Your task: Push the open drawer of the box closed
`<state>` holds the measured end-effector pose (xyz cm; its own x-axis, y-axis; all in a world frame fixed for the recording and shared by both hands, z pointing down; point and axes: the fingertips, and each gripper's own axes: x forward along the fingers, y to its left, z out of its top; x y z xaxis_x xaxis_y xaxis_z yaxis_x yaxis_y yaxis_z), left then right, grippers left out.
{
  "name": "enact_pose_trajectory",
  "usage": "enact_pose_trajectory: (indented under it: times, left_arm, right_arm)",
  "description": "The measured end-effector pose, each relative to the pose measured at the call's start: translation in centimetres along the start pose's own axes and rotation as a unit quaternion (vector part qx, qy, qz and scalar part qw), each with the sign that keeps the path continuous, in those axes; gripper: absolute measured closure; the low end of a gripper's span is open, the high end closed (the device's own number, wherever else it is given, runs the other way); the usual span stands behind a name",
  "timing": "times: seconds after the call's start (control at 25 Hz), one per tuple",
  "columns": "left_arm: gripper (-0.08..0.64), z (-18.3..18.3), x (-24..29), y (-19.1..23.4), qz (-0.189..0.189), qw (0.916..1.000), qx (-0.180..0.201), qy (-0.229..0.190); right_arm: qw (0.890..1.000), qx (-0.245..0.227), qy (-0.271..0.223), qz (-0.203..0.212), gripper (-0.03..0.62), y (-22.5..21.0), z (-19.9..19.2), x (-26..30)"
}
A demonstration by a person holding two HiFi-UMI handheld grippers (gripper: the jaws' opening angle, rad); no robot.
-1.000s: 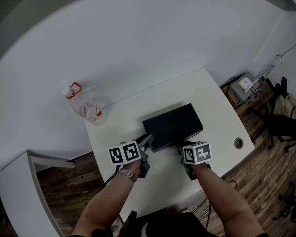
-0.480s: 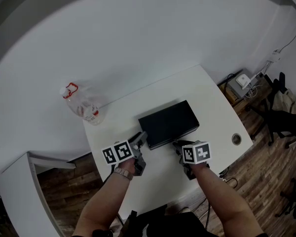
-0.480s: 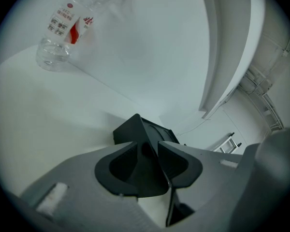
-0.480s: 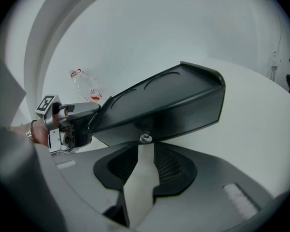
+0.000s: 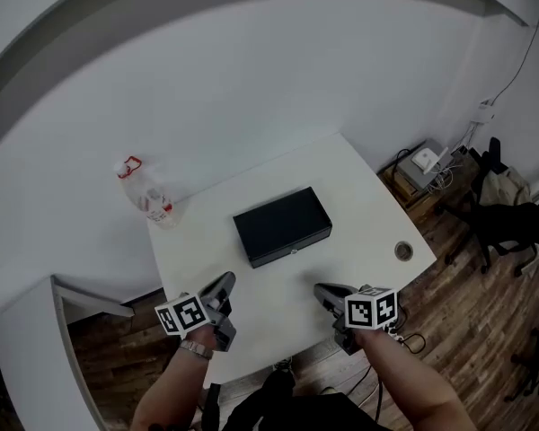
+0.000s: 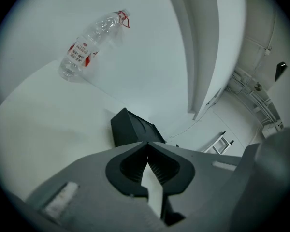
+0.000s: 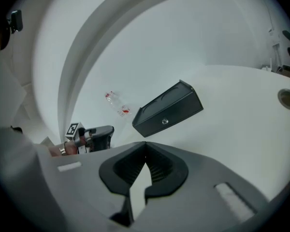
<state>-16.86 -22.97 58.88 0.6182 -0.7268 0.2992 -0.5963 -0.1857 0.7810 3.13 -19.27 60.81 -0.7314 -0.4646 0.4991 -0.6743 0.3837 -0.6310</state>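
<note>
The black box [image 5: 281, 225] lies in the middle of the white table [image 5: 359, 187], its drawer front flush with the body and a small round knob [image 5: 292, 252] on the near face. The right gripper view shows the box [image 7: 168, 109] and its knob [image 7: 165, 122] from the front, and in the left gripper view one corner of the box [image 6: 130, 129] shows. My left gripper [image 5: 223, 285] is shut and empty near the table's front left edge. My right gripper [image 5: 325, 292] is shut and empty near the front right edge. Both are well clear of the box.
A clear plastic bottle [image 5: 147, 196] with a red cap ring stands at the table's back left corner. A round cable hole [image 5: 402, 250] sits near the right edge. A white cabinet [image 5: 36, 348] is left of the table; cables and chairs [image 5: 512, 218] lie to the right.
Both grippers have drawn back from the box's front to the table's near edge. The box's front now sits flush. Both pairs of jaws have come together.
</note>
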Motion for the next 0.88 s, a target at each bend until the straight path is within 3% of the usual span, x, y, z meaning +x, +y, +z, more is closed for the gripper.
enact_pose_trajectory:
  times: [0.16, 0.36, 0.56, 0.88]
  left_arm:
    - [0.560, -5.3, -3.1, -4.9, -0.032, 0.9994, 0.005, 0.010]
    - [0.560, -15.3, -7.2, -12.0, -0.081, 0.9958, 0.018, 0.039]
    - [0.560, -25.4, -12.2, -16.5, -0.104, 0.9925, -0.012, 0.064]
    - [0.560, -33.0, -18.7, -20.3, -0.124, 0.9892, -0.027, 0.073]
  right_arm:
    - [0.998, 0.009, -0.017, 0.054, 0.589, 2.4, -2.6, -6.1]
    - [0.993, 0.005, -0.026, 0.117, 0.589, 5.3, -7.4, -14.0]
    - [0.986, 0.039, -0.027, 0.159, 0.588, 6.3, -13.6, -20.4]
    - [0.978, 0.096, -0.040, 0.183, 0.589, 8.5, -19.6, -26.5]
